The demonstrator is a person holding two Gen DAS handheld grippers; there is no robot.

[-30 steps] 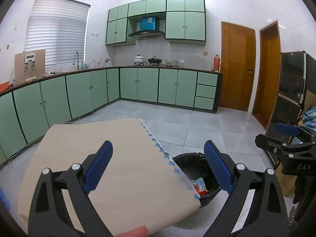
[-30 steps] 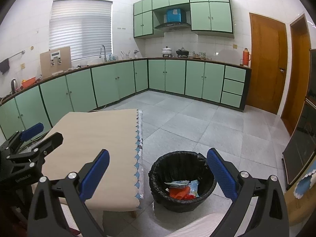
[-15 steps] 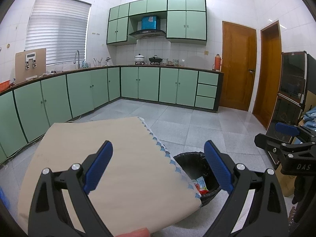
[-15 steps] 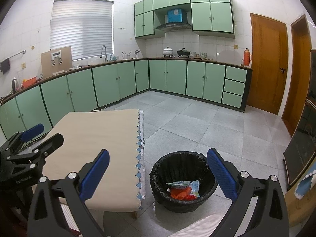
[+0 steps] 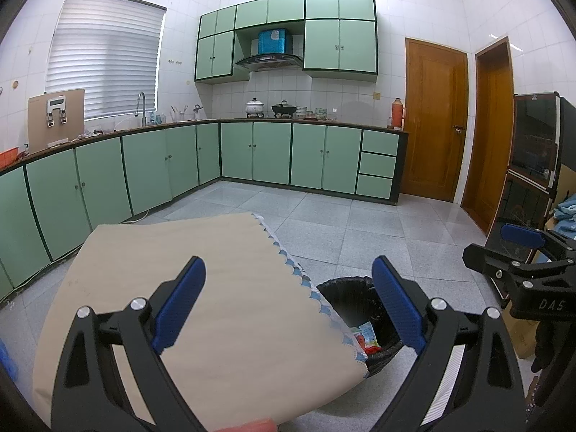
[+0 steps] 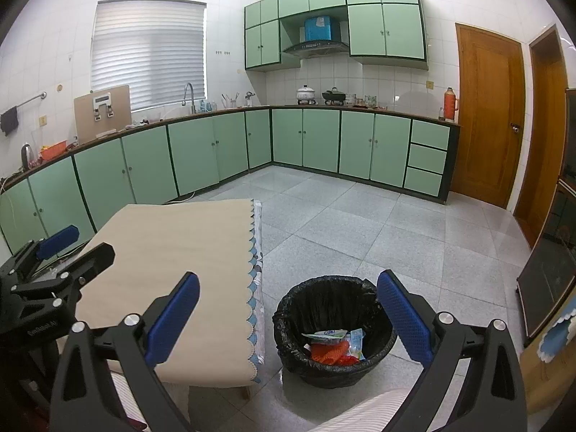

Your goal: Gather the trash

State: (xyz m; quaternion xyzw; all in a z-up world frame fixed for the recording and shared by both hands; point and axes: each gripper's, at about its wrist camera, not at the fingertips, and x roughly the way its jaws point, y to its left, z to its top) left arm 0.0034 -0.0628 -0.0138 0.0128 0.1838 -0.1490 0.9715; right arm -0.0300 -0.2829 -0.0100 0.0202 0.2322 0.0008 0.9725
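Trash, a heap of wrappers (image 6: 333, 345), is lying in the black-lined bin (image 6: 333, 327) beside the bare tabletop (image 6: 172, 266), so I am holding my left tool (image 5: 288, 306) and right tool (image 6: 288, 320) spread wide and empty, judging collecting finished unless I am scanning for stray litter next.

You see a beige cloth (image 6: 172, 252) on the table, its edge trimmed in blue and white scallops. The bin (image 6: 333, 327) beside it wears a black liner, and the trash (image 6: 333, 345) inside shows orange, red and pale blue wrappers. Both grippers — left (image 5: 288, 306) and right (image 6: 288, 316) — are black with blue finger pads (image 6: 172, 316). Your cabinets (image 6: 324, 140) are mint green with dark green edging, the floor (image 6: 360, 223) grey speckled tile, the walls white tile, the doors (image 6: 486, 115) orange-brown wood.
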